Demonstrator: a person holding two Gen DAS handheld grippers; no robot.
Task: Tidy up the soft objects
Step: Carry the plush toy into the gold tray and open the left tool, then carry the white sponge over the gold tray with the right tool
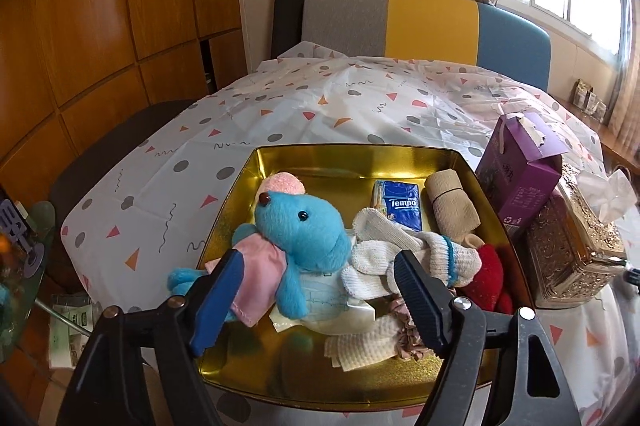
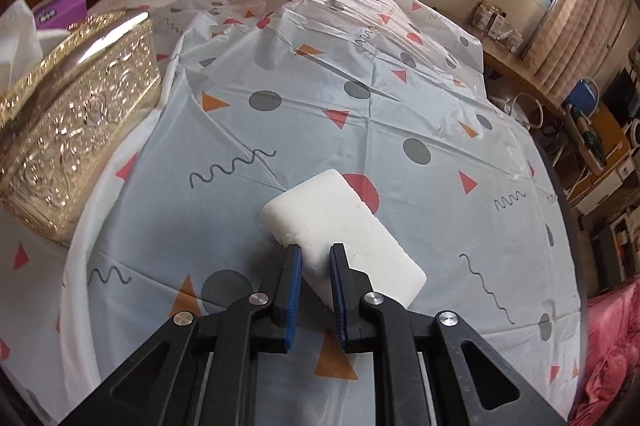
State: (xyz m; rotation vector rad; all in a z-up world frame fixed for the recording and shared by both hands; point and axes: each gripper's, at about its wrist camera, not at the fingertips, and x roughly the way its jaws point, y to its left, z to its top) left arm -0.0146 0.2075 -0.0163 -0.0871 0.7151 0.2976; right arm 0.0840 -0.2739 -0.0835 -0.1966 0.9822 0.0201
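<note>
An open gold tin [image 1: 352, 156] holds a blue plush toy [image 1: 308, 226] in a pink shirt, white socks [image 1: 384, 258], a blue tissue pack [image 1: 398, 204], a beige rolled cloth [image 1: 452, 206] and a red soft item [image 1: 486, 278]. My left gripper [image 1: 319, 256] hangs open over the tin's near side, its fingers on either side of the plush and socks and gripping nothing. In the right wrist view, my right gripper [image 2: 316, 247] is shut on the near end of a white sponge block [image 2: 340, 214] over the patterned tablecloth [image 2: 360, 114].
A purple carton [image 1: 516, 178] and an ornate gold tissue box [image 1: 576, 250] stand right of the tin; the tissue box [image 2: 80, 114] is to the left of the right gripper. A grey, yellow and blue chair back [image 1: 432, 22] is behind the table.
</note>
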